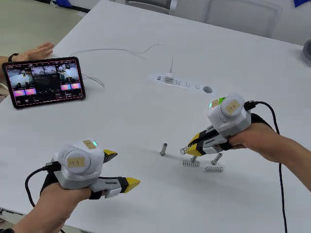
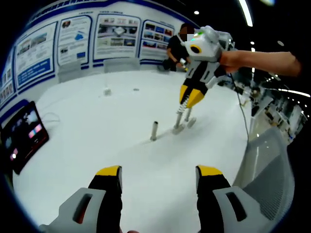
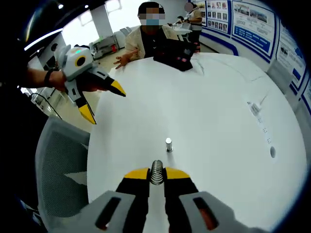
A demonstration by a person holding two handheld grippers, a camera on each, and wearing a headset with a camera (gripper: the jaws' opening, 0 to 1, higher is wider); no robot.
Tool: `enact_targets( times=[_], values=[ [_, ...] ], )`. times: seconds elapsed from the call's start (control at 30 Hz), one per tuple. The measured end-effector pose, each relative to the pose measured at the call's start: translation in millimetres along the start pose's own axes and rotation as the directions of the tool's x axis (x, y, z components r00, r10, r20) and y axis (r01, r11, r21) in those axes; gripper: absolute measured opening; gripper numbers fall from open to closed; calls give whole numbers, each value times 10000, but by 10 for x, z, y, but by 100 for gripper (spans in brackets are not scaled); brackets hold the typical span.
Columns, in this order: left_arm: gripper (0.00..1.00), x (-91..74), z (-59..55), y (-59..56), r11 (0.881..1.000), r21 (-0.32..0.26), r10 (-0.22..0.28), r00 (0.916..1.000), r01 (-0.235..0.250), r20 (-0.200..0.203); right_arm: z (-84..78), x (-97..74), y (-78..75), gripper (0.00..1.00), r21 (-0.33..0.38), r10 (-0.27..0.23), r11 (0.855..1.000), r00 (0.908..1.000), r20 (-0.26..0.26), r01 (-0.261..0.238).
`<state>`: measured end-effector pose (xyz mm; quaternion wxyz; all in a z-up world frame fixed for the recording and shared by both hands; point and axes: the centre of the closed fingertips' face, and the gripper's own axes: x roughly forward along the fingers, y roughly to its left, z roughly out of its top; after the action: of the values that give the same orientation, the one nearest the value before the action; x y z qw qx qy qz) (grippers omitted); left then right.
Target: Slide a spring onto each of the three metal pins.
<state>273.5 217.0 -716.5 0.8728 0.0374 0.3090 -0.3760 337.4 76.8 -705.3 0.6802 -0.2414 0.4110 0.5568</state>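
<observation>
The right tongs (image 1: 193, 145) pinch a spring (image 3: 156, 171) just right of the left pin (image 1: 164, 148); the left tongs (image 2: 159, 172) are spread and idle. The spring is probably light and squashy: hold its side coils gently, leaving the bore free.

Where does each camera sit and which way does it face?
Head view: headset, looking down at the table; forearms, left hand-held gripper and right hand-held gripper show.
Left gripper view: on the left one, facing the right one; own jaws apart.
Right gripper view: on the right one, facing the lone pin; own jaws grip a spring.
Shared: all see that pin.
</observation>
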Motion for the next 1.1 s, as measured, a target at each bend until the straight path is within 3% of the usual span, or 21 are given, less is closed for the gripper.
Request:
enact_targets(
  times=[0.13, 0.4, 1.1],
  values=[
    [68, -18, -19, 59, 9993, -346, 152, 9999, -152, -1, 30, 41, -51, 12, -79, 33, 10000, 10000, -94, -34],
    [71, -48, -69, 83, 9988, -448, 201, 9998, -205, -95, 96, 133, -136, 12, -226, 117, 9997, 9997, -223, -122],
    [72, -105, -104, 88, 9978, -661, 72, 9999, -77, -78, 261, 357, -125, 12, -662, 385, 9969, 9980, -495, -418]
  ],
)
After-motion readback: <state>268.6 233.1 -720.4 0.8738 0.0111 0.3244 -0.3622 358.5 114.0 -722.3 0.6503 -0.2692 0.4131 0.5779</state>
